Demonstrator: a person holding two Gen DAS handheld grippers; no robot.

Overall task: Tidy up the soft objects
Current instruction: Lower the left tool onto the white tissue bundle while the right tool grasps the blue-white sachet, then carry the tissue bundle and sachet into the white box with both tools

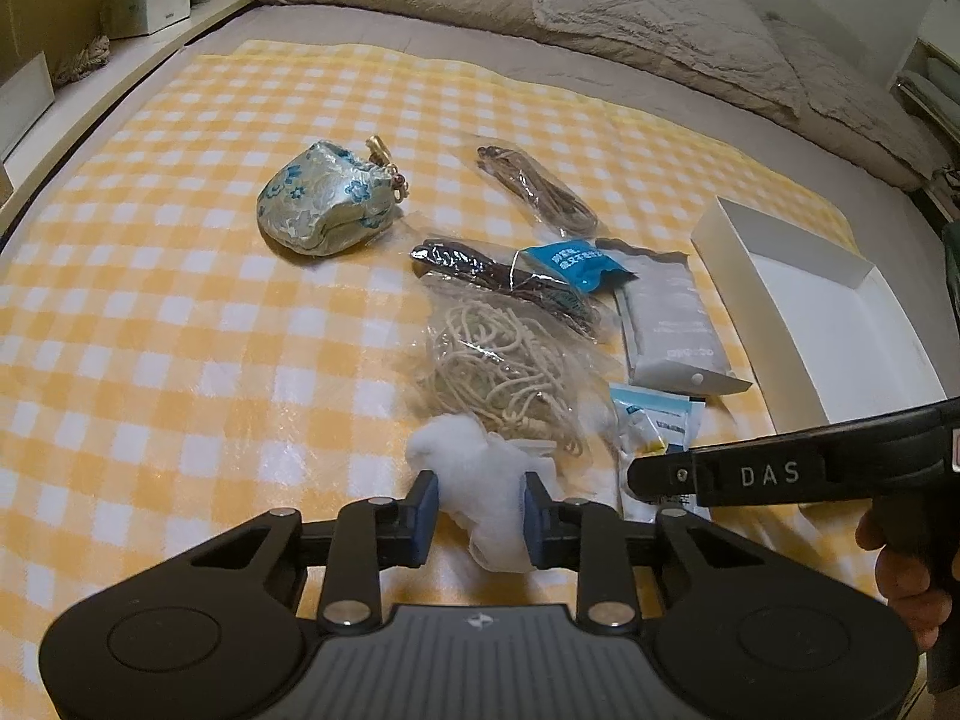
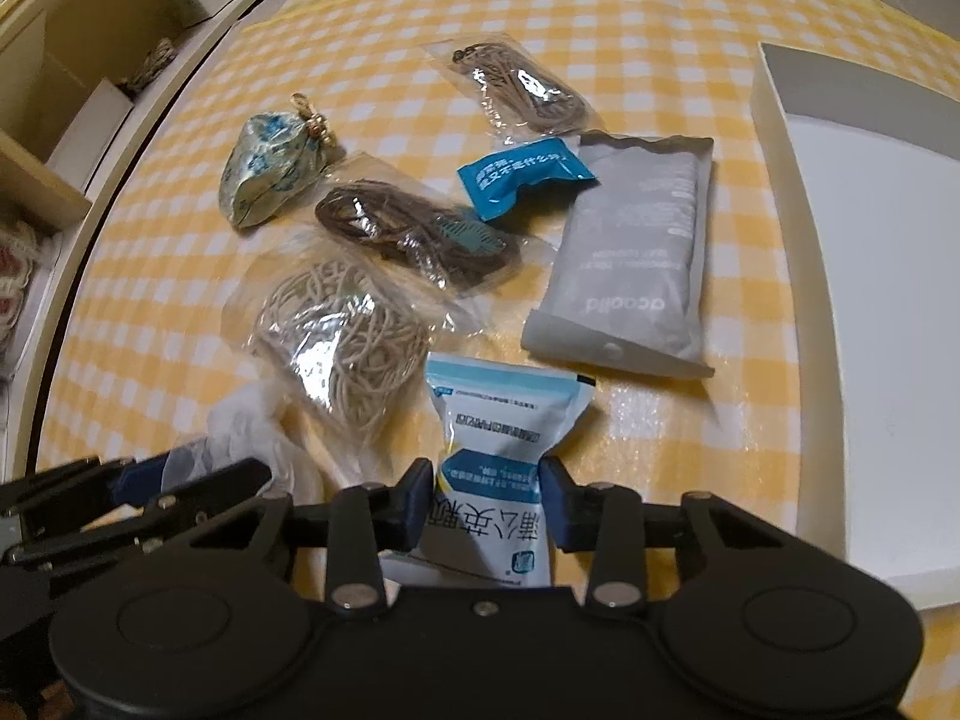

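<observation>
Blue pads [image 1: 425, 519] of the left gripper [image 1: 480, 519] pinch a wad of white stuffing [image 1: 480, 480] from both sides, low on the yellow checked cloth [image 1: 180, 312]. The right gripper [image 2: 489, 507] squeezes a white and blue sachet [image 2: 504, 438] between its pads, the packet waisted where they press.

Just beyond the stuffing lies a clear bag of cream cord [image 1: 498, 366], touching it. Behind that sits a clear bag of dark brown cord [image 1: 498, 282], and further back a third bag of lighter brown cord [image 1: 534, 186]. A small blue packet [image 1: 570, 264] rests between the two brown bags, overlapping the nearer one. A grey pouch [image 1: 672, 318] lies beside the blue packet, toward the open white box [image 1: 798, 312] at the cloth's right edge. Off to the left, well apart from the bags, a floral drawstring pouch [image 1: 324, 204] stands with gold beads at its neck.

Rumpled beige bedding [image 1: 600, 12] lines the far side of the bed.
</observation>
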